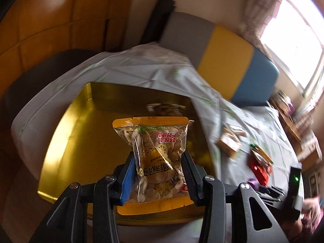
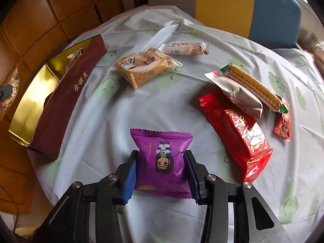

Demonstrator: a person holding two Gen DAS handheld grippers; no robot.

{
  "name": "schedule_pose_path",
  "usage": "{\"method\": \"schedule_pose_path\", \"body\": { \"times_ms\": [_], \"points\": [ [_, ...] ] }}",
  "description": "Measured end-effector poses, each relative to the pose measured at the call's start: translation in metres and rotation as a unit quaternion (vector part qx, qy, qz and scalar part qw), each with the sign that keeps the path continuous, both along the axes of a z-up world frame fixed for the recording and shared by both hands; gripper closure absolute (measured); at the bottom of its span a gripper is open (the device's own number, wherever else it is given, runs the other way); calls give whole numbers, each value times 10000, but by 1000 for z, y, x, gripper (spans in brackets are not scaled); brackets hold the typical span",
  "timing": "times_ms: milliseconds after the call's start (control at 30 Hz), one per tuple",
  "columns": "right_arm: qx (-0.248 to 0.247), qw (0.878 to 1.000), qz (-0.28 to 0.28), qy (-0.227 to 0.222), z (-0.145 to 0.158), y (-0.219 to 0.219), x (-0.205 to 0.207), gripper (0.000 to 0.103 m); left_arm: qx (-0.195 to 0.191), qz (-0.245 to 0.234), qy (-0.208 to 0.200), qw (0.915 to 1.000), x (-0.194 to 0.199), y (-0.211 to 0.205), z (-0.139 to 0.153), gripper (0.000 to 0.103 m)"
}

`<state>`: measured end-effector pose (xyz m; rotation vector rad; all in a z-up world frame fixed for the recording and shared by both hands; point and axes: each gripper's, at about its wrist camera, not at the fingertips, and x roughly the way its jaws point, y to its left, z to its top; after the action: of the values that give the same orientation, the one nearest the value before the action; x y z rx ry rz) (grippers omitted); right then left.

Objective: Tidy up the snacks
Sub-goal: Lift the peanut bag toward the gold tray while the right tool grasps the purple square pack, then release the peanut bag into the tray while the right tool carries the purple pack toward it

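My left gripper (image 1: pixel 158 158) is shut on a clear and orange bag of seeds (image 1: pixel 158 154) and holds it above the open gold-lined box (image 1: pixel 85 133). One snack packet (image 1: pixel 166 109) lies at the box's far side. My right gripper (image 2: pixel 161 162) has its jaws around a purple snack packet (image 2: pixel 162 160) lying on the tablecloth, pads at both its sides. The box shows in the right wrist view (image 2: pixel 66 93) at the left, with a dark red outer wall.
On the tablecloth (image 2: pixel 113 109) lie a tan biscuit pack (image 2: pixel 141 66), a small white bar (image 2: pixel 184 48), a large red pack (image 2: pixel 237 133), a white wrapper (image 2: pixel 237 95), a wafer pack (image 2: pixel 253 87) and a small red sachet (image 2: pixel 282 121). A grey, yellow and blue backrest (image 1: pixel 222 56) stands behind.
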<state>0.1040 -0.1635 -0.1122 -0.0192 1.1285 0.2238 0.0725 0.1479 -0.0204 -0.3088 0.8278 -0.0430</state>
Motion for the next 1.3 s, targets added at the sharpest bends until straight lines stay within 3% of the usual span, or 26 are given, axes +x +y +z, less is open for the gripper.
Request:
{"method": "schedule_pose_path", "body": {
  "times_ms": [200,567,833,1067,1167,1300],
  "points": [
    [-63,9998,152,-67,-1,1,-3,57,-302,367,412,9980,23,29,-19,58],
    [-53,9997,192,-154,1,1,-7,57,-627,377,1009,9922,110,36,-51,58],
    [-41,9998,185,-109,0,0,-5,57,-435,403,1289,9899,152,27,-69,58],
    [-32,9998,176,-111,0,0,-5,57,-298,389,1327,9899,167,21,-77,54],
    [-29,9998,162,-123,0,0,-5,57,-287,409,1219,9913,163,23,-71,43],
    [-20,9998,134,-147,0,0,-6,57,-80,504,984,9938,146,26,-52,43]
  ]
}}
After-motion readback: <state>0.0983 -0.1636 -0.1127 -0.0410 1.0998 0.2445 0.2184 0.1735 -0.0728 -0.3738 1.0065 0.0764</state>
